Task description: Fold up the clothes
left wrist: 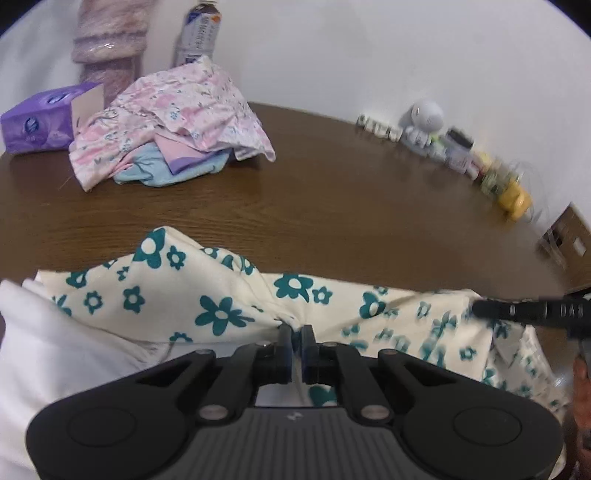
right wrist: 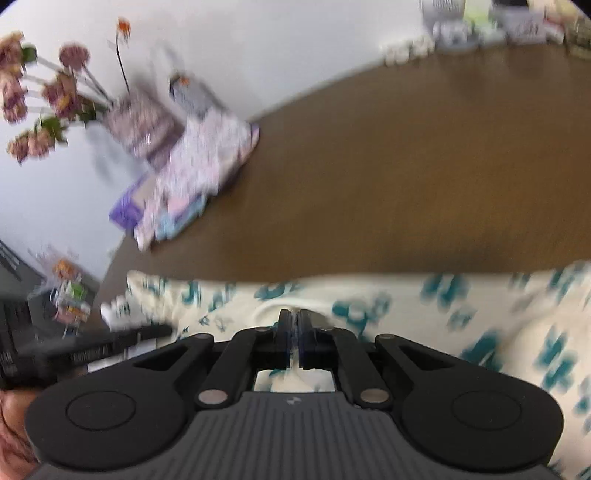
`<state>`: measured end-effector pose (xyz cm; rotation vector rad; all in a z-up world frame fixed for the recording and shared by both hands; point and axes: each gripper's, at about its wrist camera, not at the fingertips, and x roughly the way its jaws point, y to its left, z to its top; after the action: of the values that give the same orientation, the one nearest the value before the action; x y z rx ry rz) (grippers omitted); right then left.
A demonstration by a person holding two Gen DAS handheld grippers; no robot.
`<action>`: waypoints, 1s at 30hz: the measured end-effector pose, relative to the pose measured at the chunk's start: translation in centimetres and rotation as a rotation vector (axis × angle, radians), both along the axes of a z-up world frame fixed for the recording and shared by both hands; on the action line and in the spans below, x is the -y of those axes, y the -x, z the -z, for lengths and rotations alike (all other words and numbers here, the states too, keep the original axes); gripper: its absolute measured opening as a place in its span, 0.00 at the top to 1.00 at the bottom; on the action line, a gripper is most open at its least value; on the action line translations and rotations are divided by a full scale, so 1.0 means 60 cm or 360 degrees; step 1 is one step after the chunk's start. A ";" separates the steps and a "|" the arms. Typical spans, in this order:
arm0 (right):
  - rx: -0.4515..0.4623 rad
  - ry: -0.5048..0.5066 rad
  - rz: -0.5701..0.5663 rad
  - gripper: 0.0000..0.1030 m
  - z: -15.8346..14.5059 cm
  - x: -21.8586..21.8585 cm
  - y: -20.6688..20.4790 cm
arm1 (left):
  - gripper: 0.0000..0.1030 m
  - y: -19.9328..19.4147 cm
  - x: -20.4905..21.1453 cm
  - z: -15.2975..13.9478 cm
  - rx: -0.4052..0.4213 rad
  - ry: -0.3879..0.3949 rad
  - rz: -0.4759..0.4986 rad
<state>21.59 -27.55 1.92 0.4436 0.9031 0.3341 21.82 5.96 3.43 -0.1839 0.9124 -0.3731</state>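
A cream garment with teal flowers (left wrist: 221, 295) lies bunched along the near edge of the brown table (left wrist: 332, 192). My left gripper (left wrist: 295, 330) is shut on a pinched fold of this cloth, which gathers into wrinkles at the fingertips. At the right of the left wrist view the tip of the other gripper (left wrist: 491, 308) touches the same garment. In the blurred right wrist view my right gripper (right wrist: 294, 317) is shut on the cream flowered garment (right wrist: 424, 306) at its edge. The left gripper's finger (right wrist: 122, 341) shows at the lower left.
A pile of pink floral, lilac and blue clothes (left wrist: 170, 125) sits at the back left beside a purple tissue box (left wrist: 37, 122), a bottle (left wrist: 199, 33) and a wrapped vase (left wrist: 107, 40). Small figurines and jars (left wrist: 443, 140) line the wall at the right.
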 end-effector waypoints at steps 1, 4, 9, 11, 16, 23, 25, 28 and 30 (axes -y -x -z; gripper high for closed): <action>0.0022 0.0021 -0.0003 0.97 -0.009 0.001 -0.008 | 0.97 0.004 0.000 -0.001 0.0013 0.0018 -0.0004; 0.0029 0.0096 -0.0030 0.97 -0.022 -0.005 -0.030 | 0.95 0.010 0.001 -0.005 0.0020 0.0027 -0.0007; -0.0090 0.0149 -0.0073 0.85 -0.002 -0.016 -0.033 | 0.69 0.021 -0.004 -0.028 0.0039 0.0022 0.0052; -0.0109 0.0111 -0.0061 0.69 0.002 -0.007 -0.016 | 0.67 0.030 -0.009 -0.052 0.0110 0.0011 0.0118; -0.0166 -0.0019 0.0043 0.61 0.009 0.011 -0.002 | 0.33 0.009 0.019 -0.085 0.0355 -0.0329 0.0250; -0.0212 -0.0090 0.0157 0.63 0.028 0.000 -0.030 | 0.33 -0.055 0.050 -0.016 0.0300 -0.0771 0.0539; -0.0205 -0.0096 0.0139 0.96 0.031 -0.001 -0.029 | 0.48 -0.063 0.043 -0.001 0.0281 -0.0774 0.0597; -0.0155 -0.0053 0.0088 0.97 0.025 -0.003 -0.023 | 0.89 -0.076 0.020 0.003 0.0225 -0.0645 0.0545; -0.0104 0.0005 0.0080 0.97 0.015 0.000 -0.025 | 0.90 -0.073 0.002 0.000 0.0227 -0.0560 0.0475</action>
<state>23.08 -27.55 1.03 0.4758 0.9542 0.2735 26.22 5.82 3.46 0.3018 0.8503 -0.4875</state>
